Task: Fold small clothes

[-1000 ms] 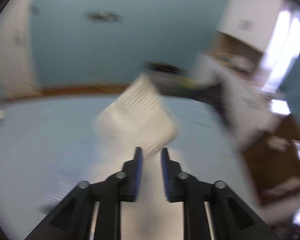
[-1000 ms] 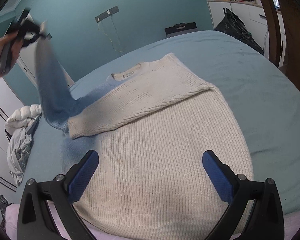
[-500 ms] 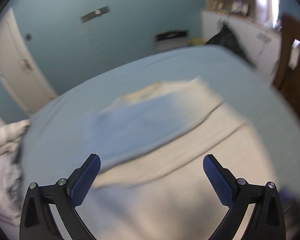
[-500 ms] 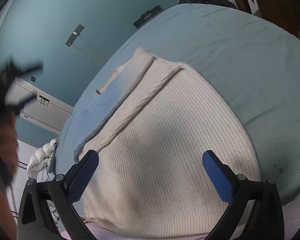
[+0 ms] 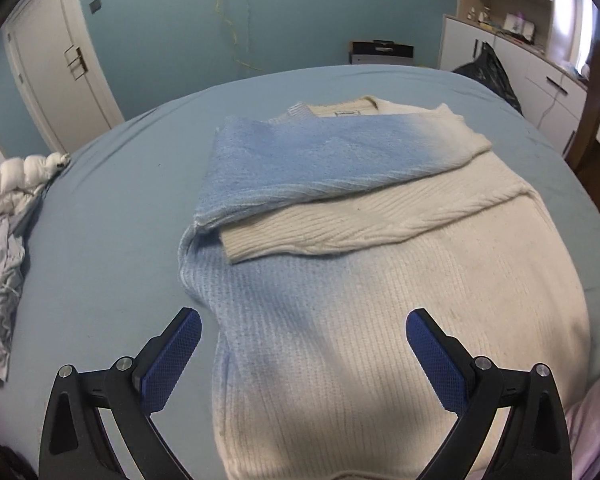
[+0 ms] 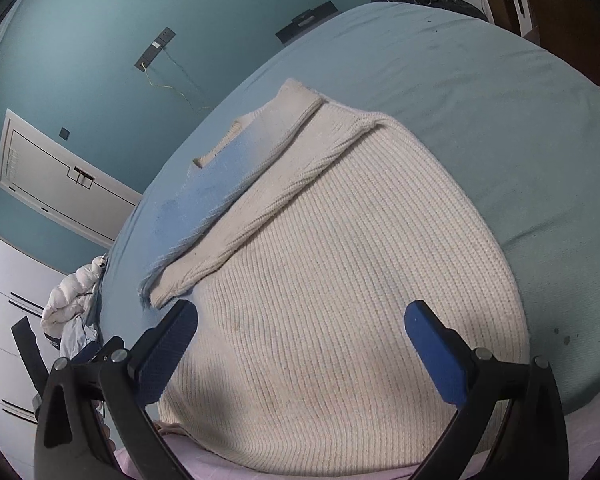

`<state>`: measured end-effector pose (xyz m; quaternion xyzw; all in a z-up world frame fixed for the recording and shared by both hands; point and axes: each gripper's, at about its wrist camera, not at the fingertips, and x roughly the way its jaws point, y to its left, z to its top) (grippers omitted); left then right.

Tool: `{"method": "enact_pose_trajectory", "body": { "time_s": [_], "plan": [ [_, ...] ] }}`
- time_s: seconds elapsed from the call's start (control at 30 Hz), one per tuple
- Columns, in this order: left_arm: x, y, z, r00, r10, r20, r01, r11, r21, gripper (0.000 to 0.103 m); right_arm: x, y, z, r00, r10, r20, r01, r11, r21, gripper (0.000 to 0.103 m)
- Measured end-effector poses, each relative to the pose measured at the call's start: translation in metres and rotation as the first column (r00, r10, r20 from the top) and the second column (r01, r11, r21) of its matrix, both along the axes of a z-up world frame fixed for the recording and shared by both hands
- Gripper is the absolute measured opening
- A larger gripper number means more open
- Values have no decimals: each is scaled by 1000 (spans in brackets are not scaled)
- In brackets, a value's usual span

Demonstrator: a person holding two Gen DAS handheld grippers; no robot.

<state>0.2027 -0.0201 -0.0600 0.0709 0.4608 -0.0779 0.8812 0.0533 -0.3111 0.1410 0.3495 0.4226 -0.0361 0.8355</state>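
Both sleeves folded in, both grippers empty above the sweater.

Left wrist view: the left gripper (image 5: 303, 328) hovers with jaws spread wide, holding nothing, over the sweater (image 5: 400, 280) lying flat on the bed (image 5: 100, 220); the blue sleeve (image 5: 320, 160) lies crosswise on the cream sleeve (image 5: 360, 224), narrowing the garment, probably for a lengthwise fold. Right wrist view: the right gripper (image 6: 301, 326) is likewise spread and empty over the hem end; the sweater's long axis runs away from it, collar (image 6: 236, 136) farthest.

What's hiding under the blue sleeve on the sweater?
Under the blue sleeve lies the cream sleeve, its cuff end poking out. Below both is the sweater body. The cream sleeve's upper part is covered.
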Motion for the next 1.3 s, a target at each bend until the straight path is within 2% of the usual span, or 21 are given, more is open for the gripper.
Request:
{"method": "enact_pose_trajectory", "body": {
  "time_s": [0.07,0.17,0.3,0.4,0.53,0.67,0.8,0.83,0.87,0.9,0.97,1.1,1.2,1.27,1.3],
  "plan": [
    [-1,9,-2,1000,18,1,-18,1000,-22,103,6,-5,0,999,-19,-30,21,999,41,102],
    [2,20,0,1000,30,-6,-31,999,-44,103,46,-20,5,1000,-22,-15,24,989,144,102],
    [6,36,1,997,78,10,-77,997,-13,103,134,-31,9,1000,1,-13,1,988,155,101],
    [10,49,6,994,106,13,-105,994,-21,103,203,-39,-11,1000,-15,-15,18,964,266,100],
    [17,68,3,988,154,-16,-155,986,-68,103,263,-42,-48,993,-58,-99,88,941,328,72],
    [22,80,-2,981,189,-39,-192,977,-97,103,310,-46,-76,973,-72,-218,116,975,192,70],
    [26,82,-7,978,202,-58,-207,971,-117,103,325,-48,-85,963,-98,-252,132,984,122,70],
    [27,82,-8,978,201,-59,-206,972,-115,103,328,-47,-81,963,-101,-249,126,988,88,61],
    [27,81,-8,978,200,-55,-205,973,-107,103,331,-43,-73,963,-103,-249,110,994,17,44],
    [27,81,-8,978,203,-51,-207,973,-99,103,334,-39,-63,962,-103,-254,86,993,-78,4],
    [26,81,-6,976,215,-38,-217,973,-84,103,332,-38,-50,972,-102,-212,76,989,-125,5],
    [25,85,-5,972,231,-41,-234,968,-96,103,305,-21,20,995,-97,-19,90,971,-221,5],
    [24,86,-4,973,226,-42,-230,968,-102,103,278,-13,79,988,-101,118,132,947,-294,5],
    [23,85,-2,974,224,-30,-226,969,-96,103,263,-17,101,979,-104,173,158,927,-341,5],
    [22,85,0,975,222,-23,-223,970,-94,103,259,-21,105,980,-101,172,160,913,-375,5]
  ]
}}
